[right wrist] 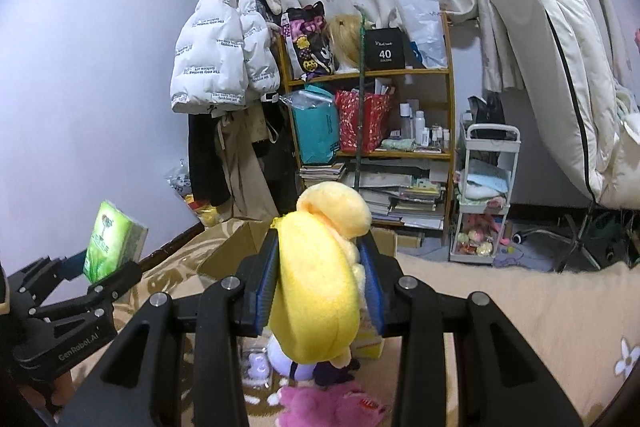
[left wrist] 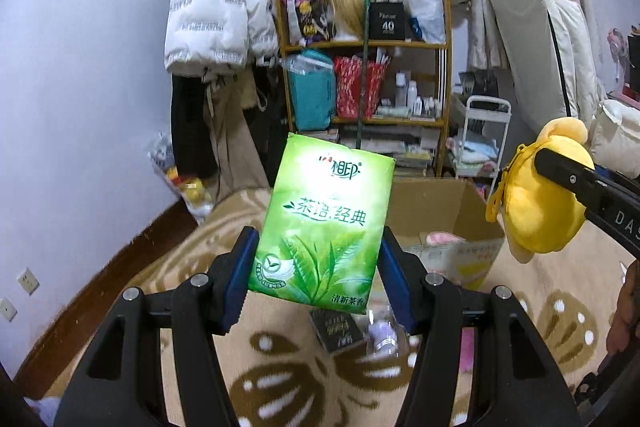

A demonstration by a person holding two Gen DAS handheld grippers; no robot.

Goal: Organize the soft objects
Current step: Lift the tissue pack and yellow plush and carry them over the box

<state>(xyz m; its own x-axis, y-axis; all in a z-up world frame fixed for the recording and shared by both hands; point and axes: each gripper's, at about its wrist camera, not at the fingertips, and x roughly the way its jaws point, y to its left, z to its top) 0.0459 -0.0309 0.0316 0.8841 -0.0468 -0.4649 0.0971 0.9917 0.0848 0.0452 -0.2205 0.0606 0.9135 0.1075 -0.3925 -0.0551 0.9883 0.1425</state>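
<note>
Left tongs (left wrist: 318, 267): clenched on a green plastic-wrapped pack of paper tissues printed with tea leaves (left wrist: 326, 223). The blue pads (left wrist: 240, 283) press the pack's two long side edges near its lower end; most of the pack stands up and away beyond the fingertips, clear of the carpet. The pack is judged light and compressible, with a slick film wrapper. A hold low on the sides leaves a long free end that may pivot, so a grip nearer mid-length would likely be steadier.

Right tongs (right wrist: 320, 291): clenched on a yellow plush toy with a paler rounded head (right wrist: 316, 283). The pads sink into the stuffed body on either flank; the head rises above the fingertips and the lower body hangs beneath them. The toy is judged light, soft and unbreakable. Its pile gives good friction, and squeezing the thick middle seems the surest hold.

Beyond and below both tongs: an open brown cardboard box (left wrist: 436, 207) on the beige patterned carpet (left wrist: 160, 267), the probable receptacle. Directly beneath the right tongs lie a pink plush toy (right wrist: 328, 405) and a small lilac item (right wrist: 258, 363), not yet gathered.
</note>
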